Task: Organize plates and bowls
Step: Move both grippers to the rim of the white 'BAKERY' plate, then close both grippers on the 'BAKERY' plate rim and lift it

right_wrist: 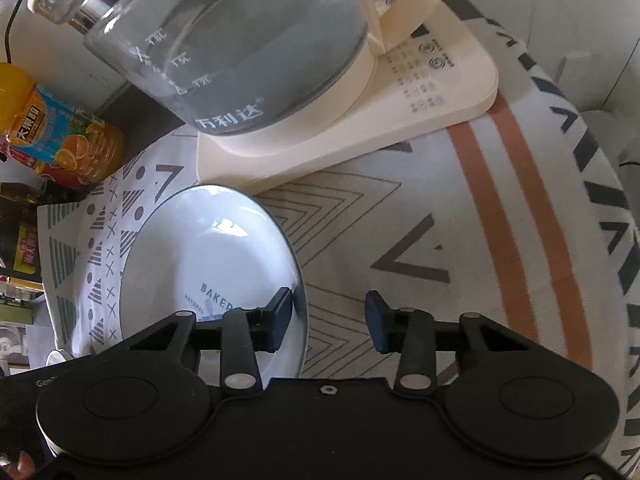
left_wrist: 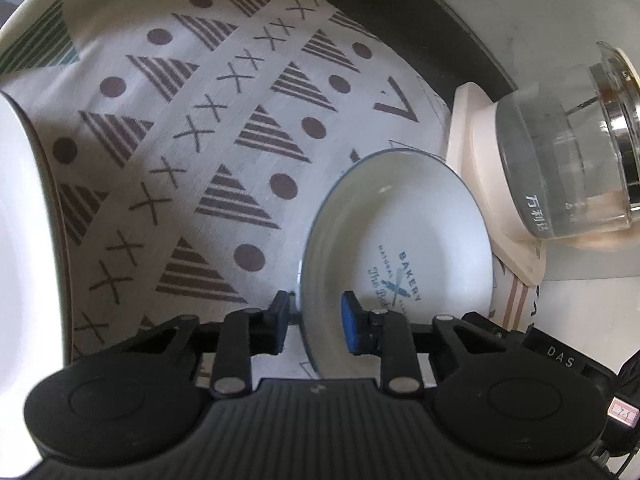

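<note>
A home kitchen table – glass kettle on its base, juice bottle, patterned cloth, etc.

Tablecloth: white, patterned with striped triangles, dots, crosses, chevrons and two orange stripes
Kettle: clear glass, white printed characters, cream handle, standing on its base
Kettle base: cream, button panel, resting on the tablecloth
Orange drink bottle: behind the tablecloth, left of the kettle

Kettle crowds the plate; cloth rightward lies open.
</note>
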Motion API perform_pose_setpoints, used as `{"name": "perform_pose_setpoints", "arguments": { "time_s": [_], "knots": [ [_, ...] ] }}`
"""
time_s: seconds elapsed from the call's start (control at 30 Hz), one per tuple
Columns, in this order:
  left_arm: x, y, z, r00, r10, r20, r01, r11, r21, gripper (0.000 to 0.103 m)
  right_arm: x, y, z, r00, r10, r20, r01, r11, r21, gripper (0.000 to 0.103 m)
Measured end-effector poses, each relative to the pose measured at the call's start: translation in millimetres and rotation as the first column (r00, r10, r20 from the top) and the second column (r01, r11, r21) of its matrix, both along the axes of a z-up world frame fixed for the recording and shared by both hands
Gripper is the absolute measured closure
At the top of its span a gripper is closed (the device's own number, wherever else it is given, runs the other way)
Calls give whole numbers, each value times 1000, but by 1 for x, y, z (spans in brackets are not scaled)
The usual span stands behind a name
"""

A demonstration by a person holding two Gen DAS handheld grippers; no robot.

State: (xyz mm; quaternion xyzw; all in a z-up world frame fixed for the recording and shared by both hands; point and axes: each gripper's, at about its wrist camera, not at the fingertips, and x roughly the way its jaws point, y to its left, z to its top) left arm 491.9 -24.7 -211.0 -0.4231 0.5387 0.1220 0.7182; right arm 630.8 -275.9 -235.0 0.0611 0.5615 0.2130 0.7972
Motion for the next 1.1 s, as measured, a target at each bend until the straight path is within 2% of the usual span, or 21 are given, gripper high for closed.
{"name": "perform_pose_setpoints", "arguments": {
  "time_s": [0.23,0.3,0.33,0.5,0.67,1.1],
  "knots": [
    [1,1,-2,999,20,25,-20,1000,3,86,1,7,-5,1000,25,3,-25,1000,2,71],
    [2,1,-2,1000,17,21,-17,1000,12,89,2,8,-6,1000,30,0,-30,999,22,79],
    [3,0,-2,1000,15,18,-15,1000,17,92,2,9,-7,999,39,-8,-39,998,42,90],
    [0,3,4,999,-3,35,1,999,40,94,-6,11,-3,998,51,23,-52,997,49,92],
    [-5,11,18,997,-9,77,4,998,61,95,-13,4,13,997,49,65,-56,991,118,97],
    [-19,19,52,987,-56,149,42,994,99,95,-40,7,46,989,21,146,-47,983,178,97]
  ]
}}
